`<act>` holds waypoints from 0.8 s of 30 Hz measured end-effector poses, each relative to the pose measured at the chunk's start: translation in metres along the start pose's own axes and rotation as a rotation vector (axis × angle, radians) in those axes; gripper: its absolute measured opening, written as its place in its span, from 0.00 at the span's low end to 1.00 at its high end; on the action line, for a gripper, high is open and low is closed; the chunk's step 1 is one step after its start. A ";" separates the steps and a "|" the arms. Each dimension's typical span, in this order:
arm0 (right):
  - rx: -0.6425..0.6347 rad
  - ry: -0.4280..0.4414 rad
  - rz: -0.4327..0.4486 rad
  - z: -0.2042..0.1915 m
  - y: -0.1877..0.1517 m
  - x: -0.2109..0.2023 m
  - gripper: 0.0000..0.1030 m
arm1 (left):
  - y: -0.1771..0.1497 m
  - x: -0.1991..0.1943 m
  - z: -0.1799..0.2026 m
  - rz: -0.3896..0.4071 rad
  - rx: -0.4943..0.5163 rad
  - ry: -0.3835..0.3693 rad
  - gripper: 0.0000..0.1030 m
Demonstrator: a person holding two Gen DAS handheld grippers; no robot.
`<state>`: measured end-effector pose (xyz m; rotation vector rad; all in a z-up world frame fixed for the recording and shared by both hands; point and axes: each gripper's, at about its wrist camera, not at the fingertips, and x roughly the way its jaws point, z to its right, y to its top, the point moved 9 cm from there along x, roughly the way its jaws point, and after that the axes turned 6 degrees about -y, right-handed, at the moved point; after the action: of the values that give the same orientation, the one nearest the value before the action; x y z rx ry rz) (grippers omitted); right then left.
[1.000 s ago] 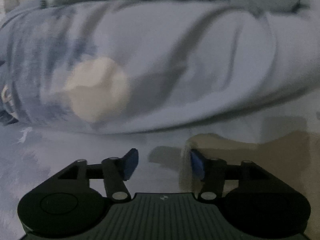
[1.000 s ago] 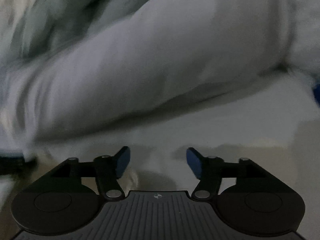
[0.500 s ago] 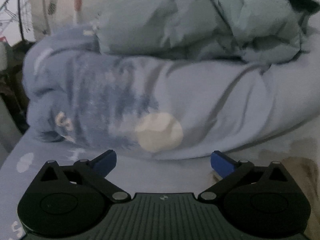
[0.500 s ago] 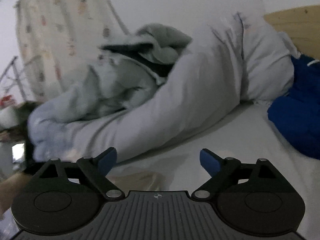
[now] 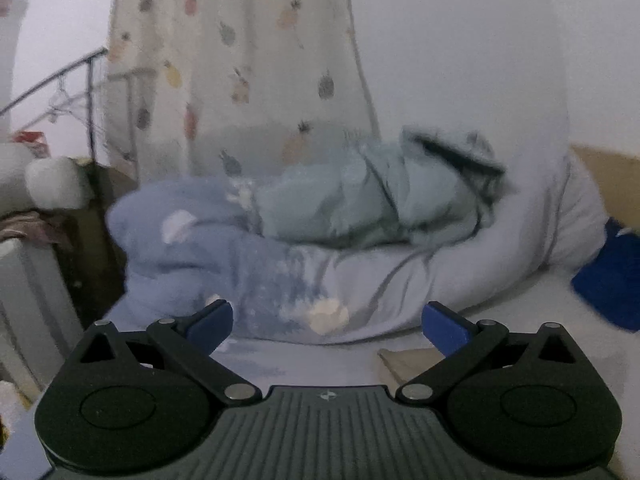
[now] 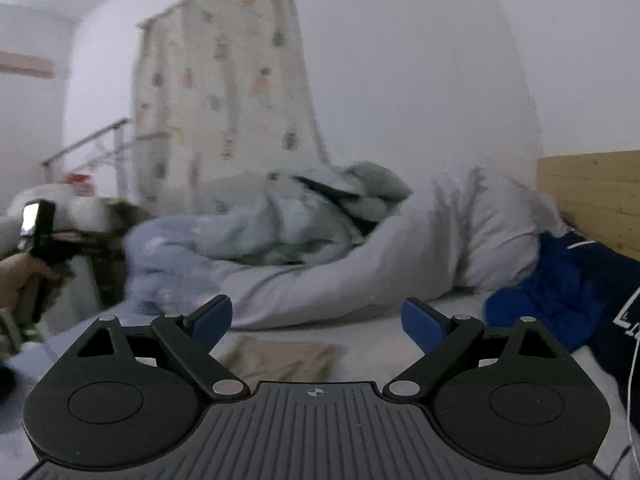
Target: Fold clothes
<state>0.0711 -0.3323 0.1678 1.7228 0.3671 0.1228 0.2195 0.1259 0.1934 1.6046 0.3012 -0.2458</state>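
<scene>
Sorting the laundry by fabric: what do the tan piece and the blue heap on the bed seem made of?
Tan garment: probably thin woven cotton, matte; it lies flat with faint creases. Blue garment: likely a soft knit or fleece, matte; it bunches in thick rounded folds. Blur leaves both uncertain.

Black claw (image 5: 327,320) bears blue pads (image 5: 210,320).

Left hand (image 6: 16,280) cut off by frame edge, quilt (image 5: 320,280) blurred

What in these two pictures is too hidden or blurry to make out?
- Tan cloth: both views, its near part hidden behind the gripper body; whether it is folded is unclear.
- Blue garment: left view, cut off by the edge.
- Pale green bundle: blurred; its type is unclear.
</scene>
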 end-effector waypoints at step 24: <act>-0.168 0.199 -0.426 -0.148 -0.174 -0.104 0.55 | -0.139 -0.159 0.090 -0.066 -0.035 -0.089 1.00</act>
<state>-0.0993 -0.2011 0.0388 1.4373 0.8385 0.0133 0.0252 0.0356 0.1115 1.5463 0.2887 -0.3603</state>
